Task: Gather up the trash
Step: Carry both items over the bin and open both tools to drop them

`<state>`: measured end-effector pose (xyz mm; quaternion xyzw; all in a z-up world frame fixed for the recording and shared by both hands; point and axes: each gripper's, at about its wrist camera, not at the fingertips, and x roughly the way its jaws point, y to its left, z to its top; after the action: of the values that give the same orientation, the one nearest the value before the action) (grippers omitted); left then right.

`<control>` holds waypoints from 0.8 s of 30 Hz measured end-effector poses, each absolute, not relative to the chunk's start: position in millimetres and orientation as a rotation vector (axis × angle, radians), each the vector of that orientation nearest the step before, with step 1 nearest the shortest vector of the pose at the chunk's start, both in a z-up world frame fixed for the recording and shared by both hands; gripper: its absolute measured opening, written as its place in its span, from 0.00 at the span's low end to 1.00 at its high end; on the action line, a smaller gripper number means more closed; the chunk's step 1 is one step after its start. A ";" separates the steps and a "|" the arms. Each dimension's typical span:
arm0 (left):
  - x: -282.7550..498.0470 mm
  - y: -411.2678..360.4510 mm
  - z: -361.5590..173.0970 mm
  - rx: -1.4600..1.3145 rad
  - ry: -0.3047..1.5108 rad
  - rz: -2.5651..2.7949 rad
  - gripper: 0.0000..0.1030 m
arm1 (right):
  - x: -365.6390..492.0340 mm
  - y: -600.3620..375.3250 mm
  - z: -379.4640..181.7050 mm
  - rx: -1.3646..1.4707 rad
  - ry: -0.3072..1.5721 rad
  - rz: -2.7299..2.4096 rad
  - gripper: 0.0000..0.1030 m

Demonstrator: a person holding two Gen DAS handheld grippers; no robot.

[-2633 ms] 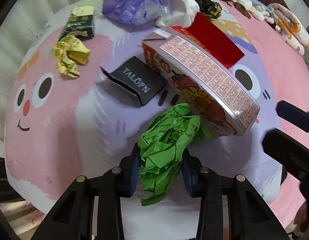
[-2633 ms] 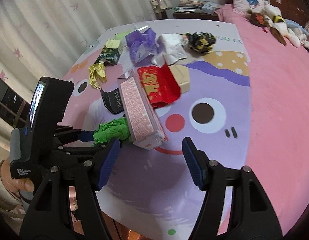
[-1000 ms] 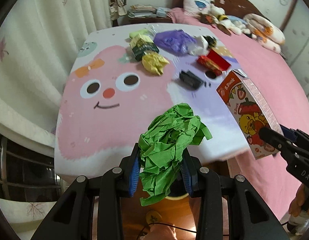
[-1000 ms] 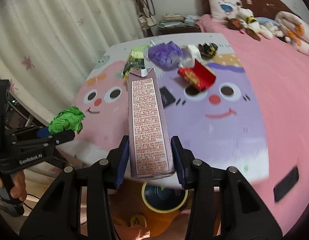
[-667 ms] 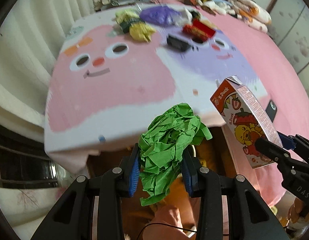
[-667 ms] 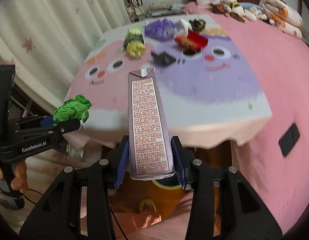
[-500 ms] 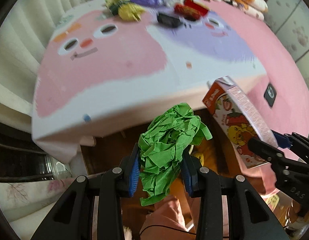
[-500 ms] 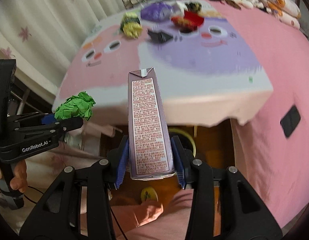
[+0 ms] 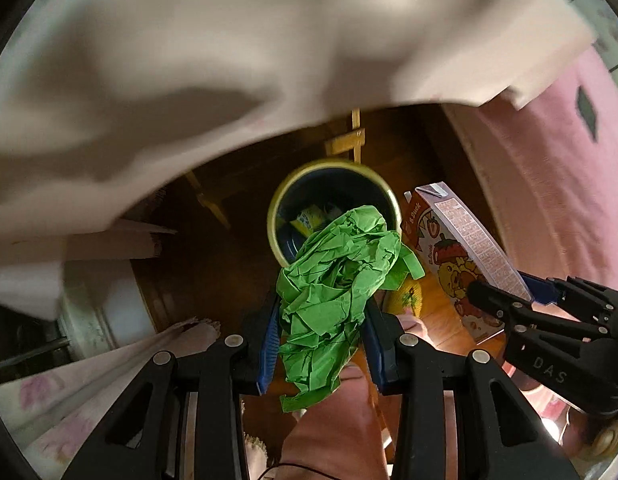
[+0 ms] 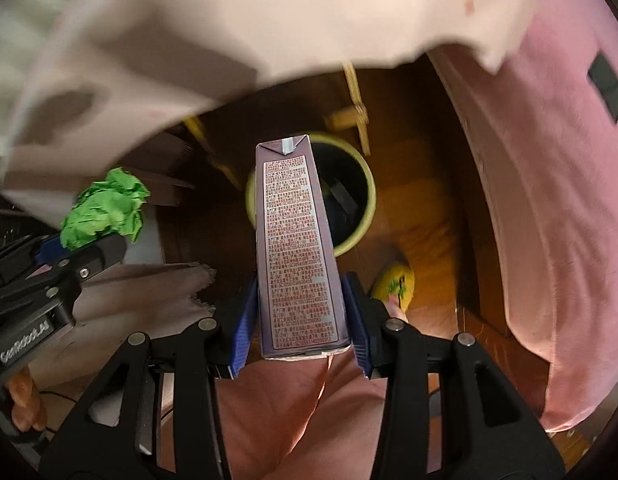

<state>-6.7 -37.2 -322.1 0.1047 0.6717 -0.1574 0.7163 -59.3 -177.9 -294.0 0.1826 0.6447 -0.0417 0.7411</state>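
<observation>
My left gripper (image 9: 319, 328) is shut on a crumpled green paper wad (image 9: 337, 276), held above a yellow-rimmed trash bin (image 9: 277, 204) on the wooden floor under the table. My right gripper (image 10: 299, 320) is shut on a purple drink carton (image 10: 295, 248), held upright over the same bin (image 10: 369, 200). The carton (image 9: 457, 252) and right gripper (image 9: 505, 304) show at the right of the left wrist view. The green wad (image 10: 105, 208) and left gripper (image 10: 69, 258) show at the left of the right wrist view. The bin holds some trash.
The tablecloth edge (image 9: 229, 60) hangs across the top of both views. A pink bedspread (image 10: 549, 200) drops at the right. Wooden table legs (image 10: 355, 112) stand behind the bin. A yellow slipper (image 10: 395, 284) and my pink-trousered leg (image 10: 293, 408) are below.
Both grippers have dropped from above the tabletop to below its edge, carrying the green wad and the carton. The bin is now right in front of them.
</observation>
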 end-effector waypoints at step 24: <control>38.8 -39.0 -425.8 0.149 1.453 -0.146 0.83 | 35.8 -220.8 -452.0 0.516 1.401 -0.047 0.57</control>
<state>38.8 -39.0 -425.8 0.0679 0.6629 -0.0665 0.7426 35.8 -220.8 -452.0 0.2346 0.6373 -0.0214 0.7337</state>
